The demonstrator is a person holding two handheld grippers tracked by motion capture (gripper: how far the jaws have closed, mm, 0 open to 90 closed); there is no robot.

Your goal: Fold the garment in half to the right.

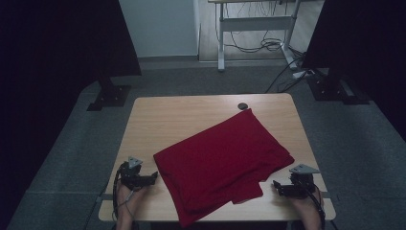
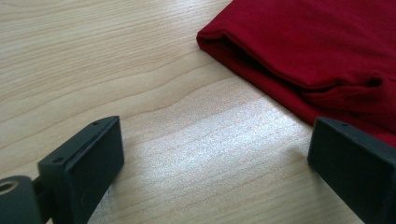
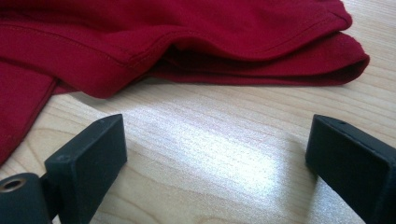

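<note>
Red cloth [image 1: 222,160] folded at table [image 1: 158,115] centre | left gripper [image 1: 152,176] at 8 o'clock, jaws wide, empty | right gripper [image 1: 276,184] at 4 o'clock, wide, empty | both flank it, poised to pinch edges.

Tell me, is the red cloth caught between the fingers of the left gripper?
No, the left gripper stands open over bare wood, with the red cloth lying beyond it and nothing between the fingers.
</note>
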